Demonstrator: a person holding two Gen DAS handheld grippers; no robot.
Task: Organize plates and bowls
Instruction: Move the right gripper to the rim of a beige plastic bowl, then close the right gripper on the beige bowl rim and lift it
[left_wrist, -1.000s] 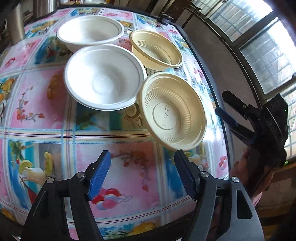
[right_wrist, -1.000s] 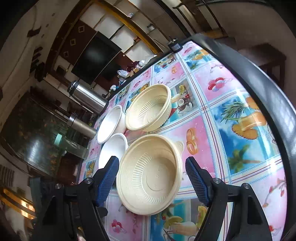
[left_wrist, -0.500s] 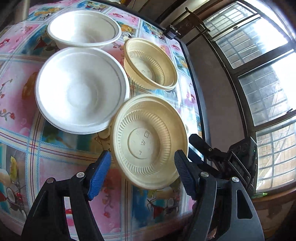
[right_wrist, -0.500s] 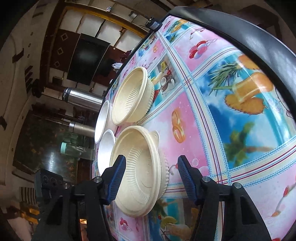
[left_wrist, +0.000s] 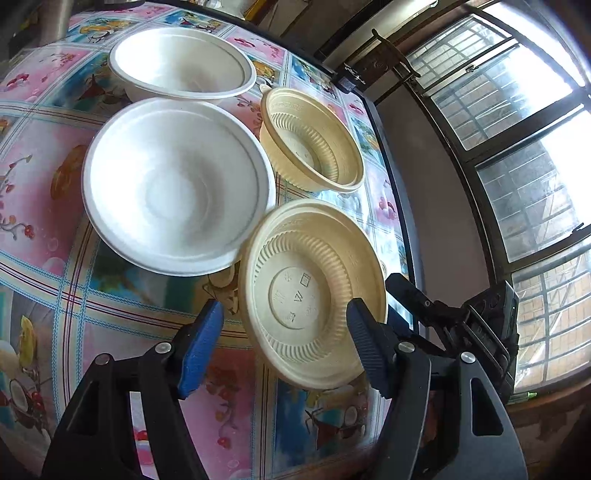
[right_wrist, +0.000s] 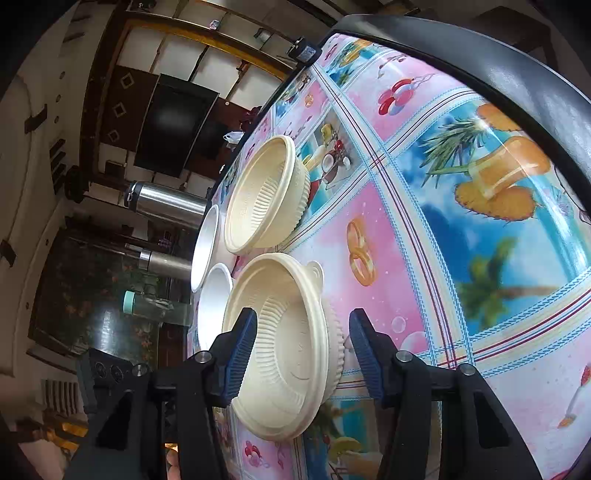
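Left wrist view showed four bowls on the patterned table (left_wrist: 44, 155), none yet nested: a white bowl (left_wrist: 181, 66) at the upper left of the frame, a second white bowl (left_wrist: 177, 184) below it at centre left, a cream bowl (left_wrist: 314, 147) at upper centre, and a nearer cream bowl (left_wrist: 314, 291) at lower centre, its rim just over the second white bowl's edge. The left gripper (left_wrist: 284, 343) stood spread at the bottom, its right pad over that nearer bowl's rim, though contact could not be told. The right gripper (left_wrist: 450, 325) appeared at lower right, just beside the same bowl. Right wrist view showed the right gripper (right_wrist: 301, 350) spread wide, straddling the rim of the nearer cream bowl (right_wrist: 280, 354) at lower centre, pads apart from it; the other cream bowl (right_wrist: 262, 195) sat above, both white ones at centre left. By this, sorting had barely begun: no stack existed, and all the nesting remained.
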